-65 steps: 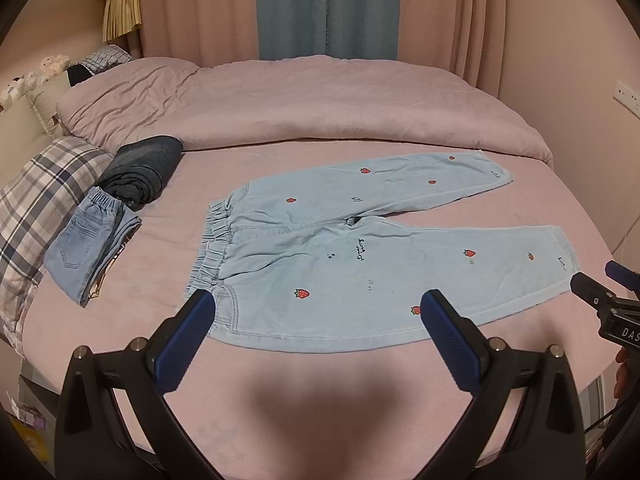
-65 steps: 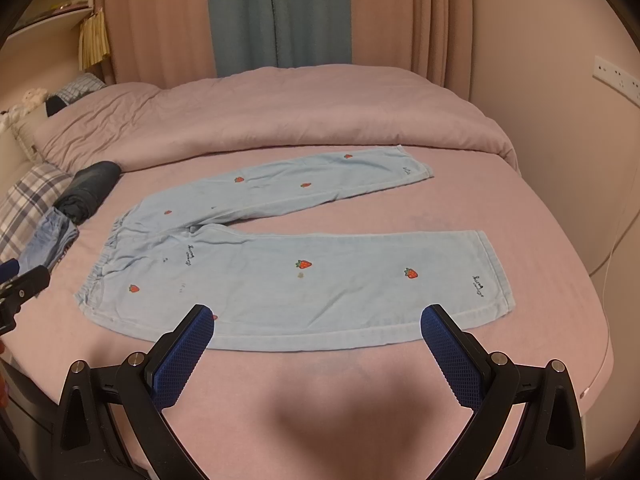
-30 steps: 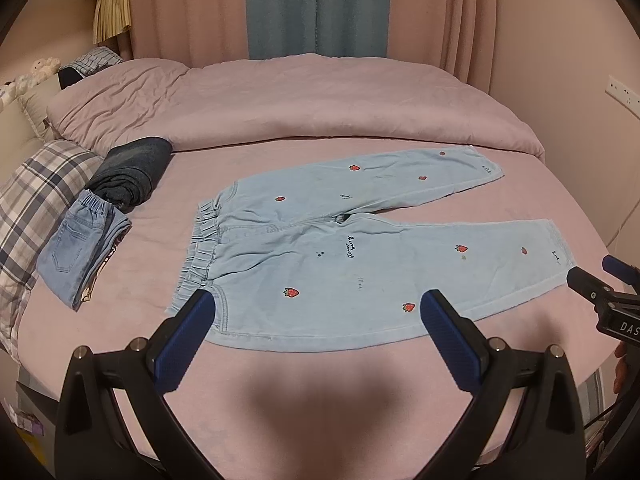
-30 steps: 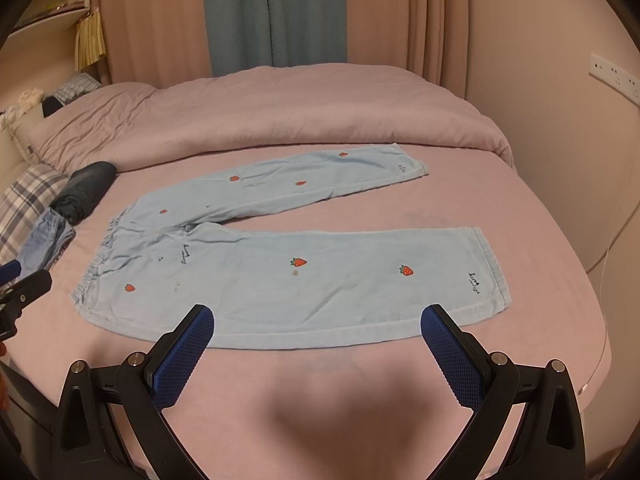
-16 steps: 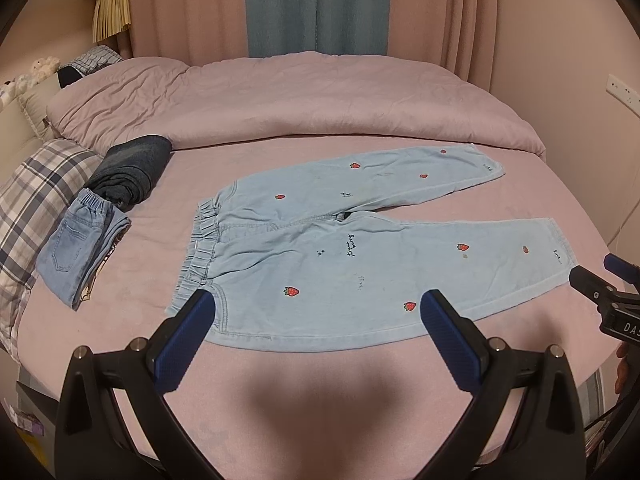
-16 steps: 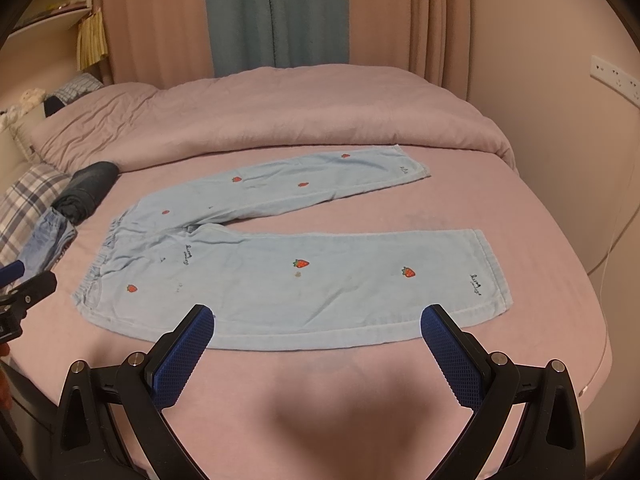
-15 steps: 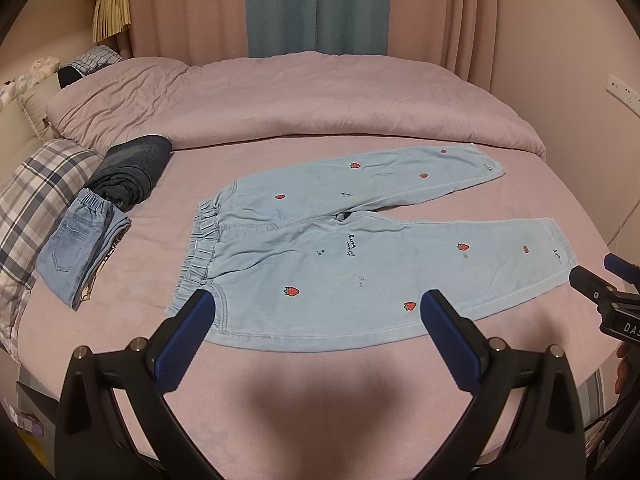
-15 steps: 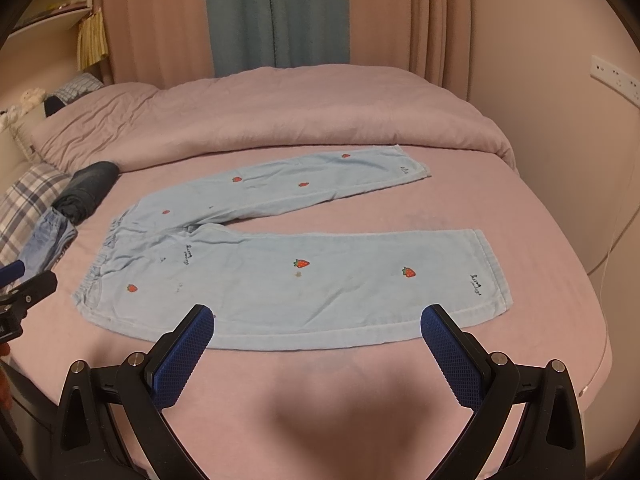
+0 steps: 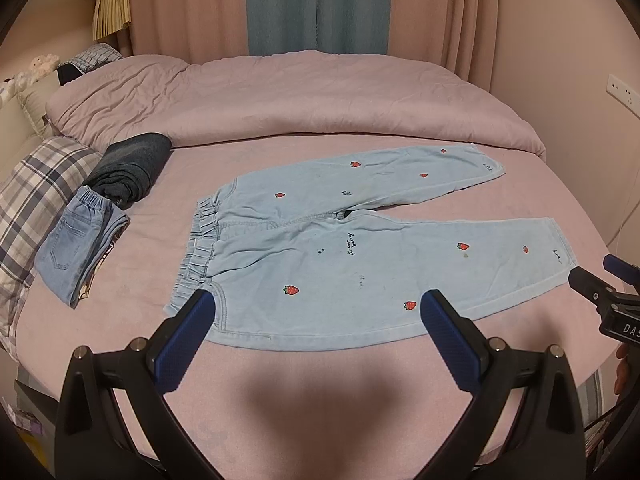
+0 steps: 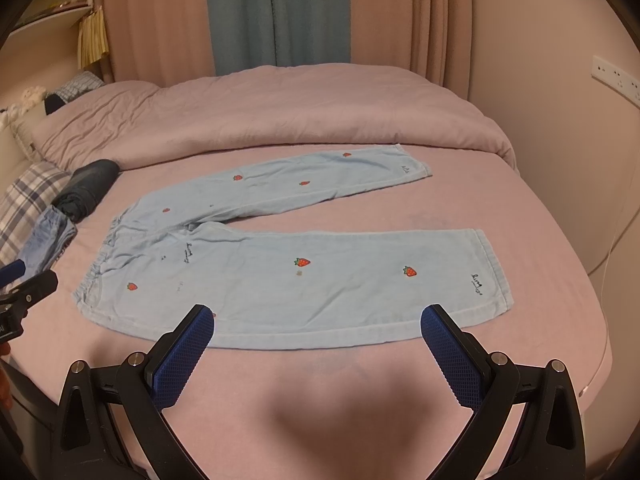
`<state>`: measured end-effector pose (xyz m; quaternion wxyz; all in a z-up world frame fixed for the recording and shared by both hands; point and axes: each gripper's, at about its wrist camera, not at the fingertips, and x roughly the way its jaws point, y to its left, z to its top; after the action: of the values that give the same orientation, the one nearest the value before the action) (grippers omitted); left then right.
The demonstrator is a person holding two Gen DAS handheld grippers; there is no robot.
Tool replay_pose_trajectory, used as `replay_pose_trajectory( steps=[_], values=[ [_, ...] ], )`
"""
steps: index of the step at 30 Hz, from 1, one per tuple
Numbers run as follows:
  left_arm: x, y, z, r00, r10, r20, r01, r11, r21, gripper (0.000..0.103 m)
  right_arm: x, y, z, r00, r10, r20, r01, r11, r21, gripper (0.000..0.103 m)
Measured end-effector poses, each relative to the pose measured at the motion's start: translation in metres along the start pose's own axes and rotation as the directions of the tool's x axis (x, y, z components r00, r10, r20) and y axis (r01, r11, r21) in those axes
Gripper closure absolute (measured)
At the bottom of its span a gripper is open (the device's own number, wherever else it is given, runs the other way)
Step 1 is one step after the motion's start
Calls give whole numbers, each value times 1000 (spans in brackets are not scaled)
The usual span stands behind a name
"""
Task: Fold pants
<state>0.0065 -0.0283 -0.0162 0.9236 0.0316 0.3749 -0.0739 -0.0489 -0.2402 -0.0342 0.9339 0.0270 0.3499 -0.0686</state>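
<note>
Light blue denim pants with little red strawberries [image 9: 340, 248] are spread flat across the middle of the frame on the pink round bed [image 9: 152, 248], legs splayed toward the right. Left gripper [image 9: 316, 334] and right gripper [image 10: 316, 336] both sit at the bottom of their views, blue-padded fingers wide apart with nothing in them. Folded jeans [image 9: 76, 240] lie at the left edge.

**Soft, warm light and a round, bendy picture**

The room is lit by a dim, warm light that makes everything look a bit pink. The middle of the bed [image 9: 168, 248] is the brightest part. A big, soft, dark shadow [image 9: 320, 412] falls on the sheet near the bottom of both views. There is no shiny glare. The pants [image 10: 320, 280] look sharp and clear. The corners of each picture are black, and straight things like the curtains [image 10: 280, 12] bend near the edges. Far-off things on the left look small and a little fuzzy.
</note>
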Motion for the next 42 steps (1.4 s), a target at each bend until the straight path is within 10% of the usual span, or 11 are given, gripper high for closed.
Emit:
replay_pose_trajectory(
  steps=[7, 12, 18, 24, 27, 29, 30, 32, 36, 42],
  values=[
    [33, 20, -8, 998, -36, -53, 31, 996, -87, 0, 22, -1, -9, 988, 149, -37, -148, 988, 38, 0],
    [85, 69, -43, 986, -83, -148, 44, 968, -246, 2, 80, -2, -42, 891, 430, -149, -387, 888, 249, 0],
    [122, 120, -80, 954, -263, -147, 148, 834, -532, 11, 126, 24, -72, 820, 528, -221, -444, 830, 338, 0],
    [147, 150, -89, 949, -314, -42, 197, 688, -698, 35, 140, 30, -66, 838, 527, -139, -436, 801, 411, 5],
    [158, 159, -87, 951, -309, -29, 182, 632, -753, 68, 152, 25, -63, 853, 512, -97, -419, 784, 457, 31],
    [163, 165, -88, 953, -299, -49, 146, 594, -791, 85, 160, 19, -63, 870, 483, -96, -379, 782, 494, 80],
    [164, 167, -89, 948, -315, -41, 155, 571, -807, 86, 162, 14, -64, 875, 472, -106, -356, 776, 520, 87],
    [154, 166, -82, 953, -301, -34, 159, 592, -790, 87, 154, 7, -64, 868, 491, -81, -374, 752, 543, 92],
    [124, 150, -64, 980, -200, 3, 149, 717, -681, 86, 119, 18, -48, 915, 400, -48, -348, 844, 408, 94],
    [150, 160, -98, 977, -192, -90, 78, 722, -687, 82, 152, 12, -79, 900, 385, -206, -247, 838, 486, 96]
  ],
)
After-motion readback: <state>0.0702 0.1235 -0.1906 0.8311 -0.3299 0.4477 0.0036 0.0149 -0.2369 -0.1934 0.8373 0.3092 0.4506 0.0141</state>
